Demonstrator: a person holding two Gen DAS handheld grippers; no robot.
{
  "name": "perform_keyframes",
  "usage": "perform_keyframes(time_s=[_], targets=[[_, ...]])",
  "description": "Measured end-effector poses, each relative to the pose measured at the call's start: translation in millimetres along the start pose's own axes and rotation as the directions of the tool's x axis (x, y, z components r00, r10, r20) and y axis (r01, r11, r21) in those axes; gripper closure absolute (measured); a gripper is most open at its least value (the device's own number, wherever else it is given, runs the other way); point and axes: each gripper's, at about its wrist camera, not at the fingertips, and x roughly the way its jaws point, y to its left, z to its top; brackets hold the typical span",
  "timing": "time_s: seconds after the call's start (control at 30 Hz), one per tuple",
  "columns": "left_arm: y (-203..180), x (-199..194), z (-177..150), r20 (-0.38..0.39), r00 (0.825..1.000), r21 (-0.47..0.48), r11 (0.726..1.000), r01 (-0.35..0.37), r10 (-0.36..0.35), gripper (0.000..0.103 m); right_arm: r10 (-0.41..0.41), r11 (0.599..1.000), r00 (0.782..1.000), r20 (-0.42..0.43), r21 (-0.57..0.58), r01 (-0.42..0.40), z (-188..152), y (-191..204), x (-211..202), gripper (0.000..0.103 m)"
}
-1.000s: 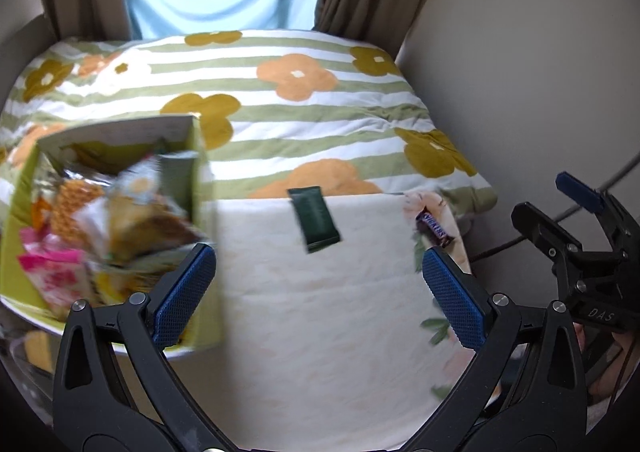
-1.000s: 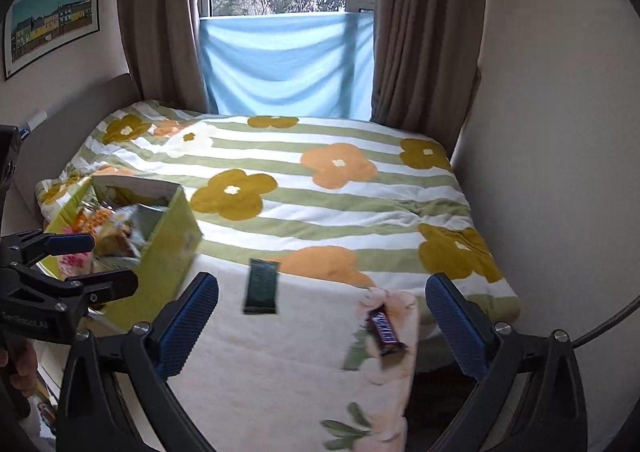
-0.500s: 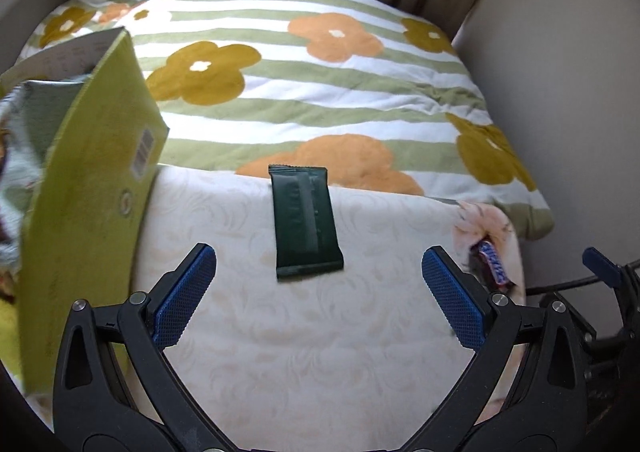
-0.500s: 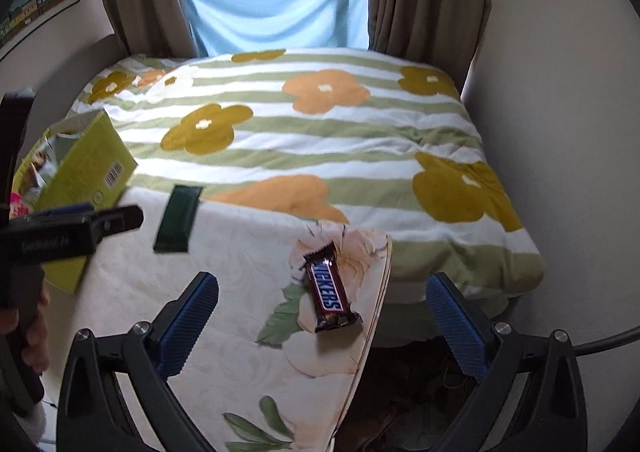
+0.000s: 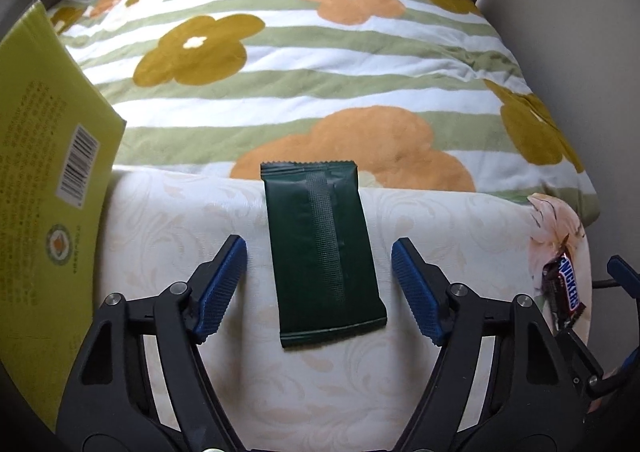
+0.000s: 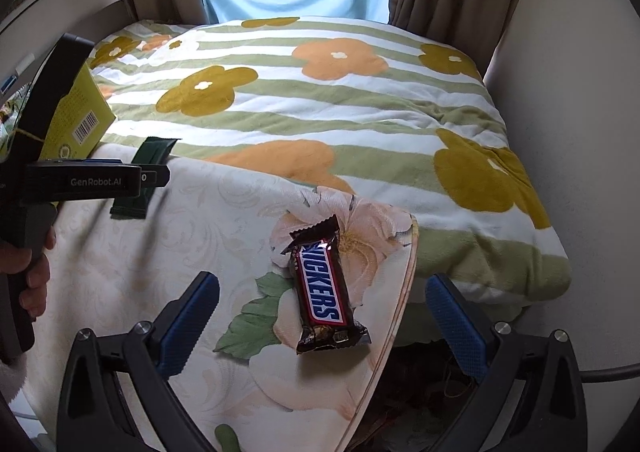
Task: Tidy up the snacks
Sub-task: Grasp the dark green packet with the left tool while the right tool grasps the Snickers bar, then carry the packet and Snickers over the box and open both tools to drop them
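A dark green wrapped bar (image 5: 325, 264) lies flat on a cream floral cloth (image 5: 192, 228), seam side up. My left gripper (image 5: 319, 246) points down over it, its jaws closing with the bar between them; the blue pads (image 5: 218, 292) stand clear of the wrapper on both sides. A Snickers bar (image 6: 322, 288) lies on the same cloth close to its right edge. My right gripper (image 6: 320, 284) hangs over it, open, with the pads wide apart and touching nothing. The Snickers bar (image 5: 564, 292) also shows at the right of the left wrist view.
A yellow-green snack box (image 5: 44, 179) stands at the cloth's left end. Behind the cloth spreads a striped quilt with flowers (image 5: 320, 71). The cloth's edge (image 6: 405, 292) drops off beside the Snickers bar, with a wall to the right. A hand (image 6: 32, 276) holds the left gripper's handle.
Both grippers have sunk toward the cloth and tipped downward. The left jaws have narrowed around the green bar. The Snickers bar now lies between the right jaws.
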Motion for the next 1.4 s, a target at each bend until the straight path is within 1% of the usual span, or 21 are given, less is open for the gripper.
perform_keyframes(time_s=[0.03,0.07,0.13,0.23,0.3,0.37,0.43,0.5,0.6,0.67,0.7,0.8,0.83,0.87,0.93,1.0,1.17,1.3,1.4], targets=[[-0.6,-0.1,0.5,-0.001,1.0,0.008,1.0,-0.008,0.008,0.04,-0.006,1.0,1.0,-0.007,-0.01,0.006,-0.3,0.7,2.7,0.0],[-1.8,-0.3,0.5,0.003,1.0,0.023,1.0,-0.02,0.02,0.043,-0.012,1.0,1.0,-0.014,-0.023,0.012,-0.6,1.5,5.4,0.0],[-1.6,-1.9,0.6,0.007,1.0,0.034,0.999,-0.018,0.018,0.053,-0.016,0.999,1.0,-0.02,-0.05,0.015,-1.0,2.8,9.8,0.0],[1.0,-2.6,1.8,0.005,1.0,0.037,0.999,-0.016,0.016,0.058,-0.01,0.998,1.0,-0.024,-0.062,0.008,-1.6,1.4,14.4,0.001],[1.9,-3.5,1.9,0.004,1.0,0.042,0.999,-0.014,0.014,0.06,-0.005,0.998,1.0,-0.028,-0.069,0.003,-1.3,0.7,18.2,0.015],[2.6,-4.3,1.1,0.004,1.0,0.049,0.999,-0.013,0.013,0.06,-0.021,0.997,0.999,-0.04,-0.082,0.017,-1.0,0.7,22.9,0.019],[3.5,-5.3,-0.1,0.004,1.0,0.053,0.999,-0.011,0.01,0.061,-0.033,0.994,0.999,-0.031,-0.101,0.029,-0.6,1.7,24.1,0.025],[3.9,-6.0,-0.7,0.002,1.0,0.052,0.999,-0.01,0.01,0.061,-0.039,0.993,0.999,-0.025,-0.114,0.036,0.4,2.0,24.7,0.037],[4.1,-7.6,-3.2,-0.001,1.0,0.049,0.999,-0.001,0.002,0.061,-0.032,0.992,0.999,-0.037,-0.127,0.027,1.1,2.5,29.2,0.045],[4.7,-9.3,-6.3,-0.002,1.0,0.05,0.999,0.002,-0.002,0.061,-0.025,0.992,0.999,-0.032,-0.126,0.02,0.4,3.4,28.6,0.047],[5.2,-10.1,-8.0,-0.002,1.0,0.049,0.999,0.004,-0.004,0.061,-0.022,0.992,0.999,-0.031,-0.129,0.018,0.0,3.8,28.3,0.051],[7.1,-12.1,-12.7,-0.003,1.0,0.044,0.999,0.012,-0.012,0.061,0.008,0.994,0.999,-0.038,-0.11,-0.012,-0.9,3.8,28.1,0.059],[7.7,-13.0,-14.4,-0.003,1.0,0.041,0.999,0.013,-0.013,0.061,0.022,0.995,0.999,-0.042,-0.098,-0.026,-1.2,3.2,28.3,0.061],[8.6,-13.8,-16.1,-0.004,1.0,0.039,0.999,0.016,-0.016,0.061,0.042,0.996,0.998,-0.045,-0.083,-0.045,-1.3,1.6,28.5,0.064],[9.8,-16.0,-19.9,-0.002,1.0,0.032,0.999,0.021,-0.021,0.061,0.056,0.995,0.997,-0.044,-0.074,-0.059,-1.9,2.7,27.8,0.068],[10.6,-18.9,-23.6,0.001,1.0,0.03,0.999,0.029,-0.029,0.061,0.061,0.994,0.997,-0.04,-0.084,-0.064,-3.1,5.8,26.3,0.076],[10.6,-33.1,-28.5,0.025,0.998,0.032,0.998,0.05,-0.05,0.061,0.09,0.995,0.995,-0.033,-0.05,-0.091,-4.7,8.4,20.1,0.076],[8.9,-59.2,-26.3,0.074,0.994,0.036,0.996,0.077,-0.079,0.061,0.098,0.995,0.995,0.004,-0.027,-0.097,-0.2,12.0,2.7,0.076],[10.0,-87.3,-23.5,0.118,0.988,0.035,0.994,0.1,-0.103,0.061,0.104,0.994,0.994,0.04,-0.025,-0.103,7.8,16.7,-16.4,0.076]])
